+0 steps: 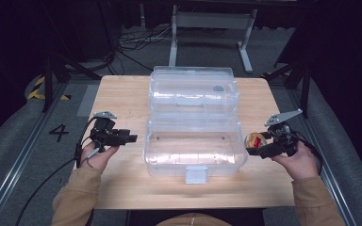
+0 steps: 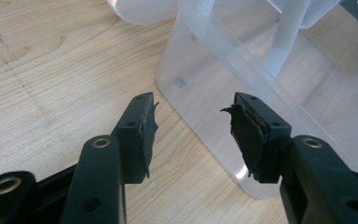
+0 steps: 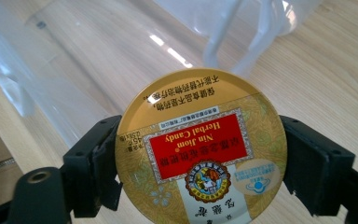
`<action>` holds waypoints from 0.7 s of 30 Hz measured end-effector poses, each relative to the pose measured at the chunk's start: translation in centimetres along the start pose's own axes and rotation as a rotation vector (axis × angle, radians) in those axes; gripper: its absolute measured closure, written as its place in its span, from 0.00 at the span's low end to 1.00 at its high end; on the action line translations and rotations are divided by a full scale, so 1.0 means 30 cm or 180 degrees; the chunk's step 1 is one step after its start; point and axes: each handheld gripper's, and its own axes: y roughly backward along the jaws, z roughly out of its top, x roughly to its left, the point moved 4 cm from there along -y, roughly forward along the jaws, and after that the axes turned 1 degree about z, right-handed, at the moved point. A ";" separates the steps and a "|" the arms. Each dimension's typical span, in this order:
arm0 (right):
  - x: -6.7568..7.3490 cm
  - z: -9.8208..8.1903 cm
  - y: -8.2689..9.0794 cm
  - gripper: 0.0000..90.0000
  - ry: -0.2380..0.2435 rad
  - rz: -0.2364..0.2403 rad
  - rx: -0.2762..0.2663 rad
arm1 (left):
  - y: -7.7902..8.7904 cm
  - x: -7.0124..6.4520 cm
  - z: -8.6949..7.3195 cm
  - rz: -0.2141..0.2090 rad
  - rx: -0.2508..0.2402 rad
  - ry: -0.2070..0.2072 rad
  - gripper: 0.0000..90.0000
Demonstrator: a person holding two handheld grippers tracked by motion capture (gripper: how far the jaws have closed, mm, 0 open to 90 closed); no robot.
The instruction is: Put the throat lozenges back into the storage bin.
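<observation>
The candy tin [image 3: 200, 149] sits clamped in the right gripper [image 1: 259, 143] beside the clear box [image 1: 194, 149], whose lid stands open. The left gripper [image 2: 191, 135] gapes with nothing in it

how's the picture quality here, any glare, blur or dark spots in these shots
High view: the room around the table is dark and the clear box looks soft. Left gripper view: sharp wood grain, even light, and the open left gripper casts little shadow. Right gripper view: white glare streaks on the box wall, slight sheen on the tin, whose print stays readable.
</observation>
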 end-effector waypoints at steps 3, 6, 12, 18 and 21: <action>0.019 0.025 0.006 0.23 0.0051 -0.0002 -0.0018 | -0.002 0.001 -0.001 -0.0005 -0.0003 0.0013 0.56; 0.035 0.045 0.004 0.23 0.0088 -0.0001 -0.0014 | -0.003 0.001 -0.002 -0.0002 0.0000 0.0013 0.56; 0.059 0.069 -0.010 0.23 0.0133 0.0057 0.0007 | -0.001 0.003 -0.002 0.0001 -0.0004 0.0019 0.56; 0.088 0.098 -0.034 0.23 0.0216 0.0070 0.0064 | -0.003 0.006 -0.003 0.0009 0.0000 0.0013 0.56; 0.105 0.117 -0.050 0.23 0.0229 0.0126 0.0072 | -0.005 0.009 -0.004 0.0018 0.0001 0.0014 0.56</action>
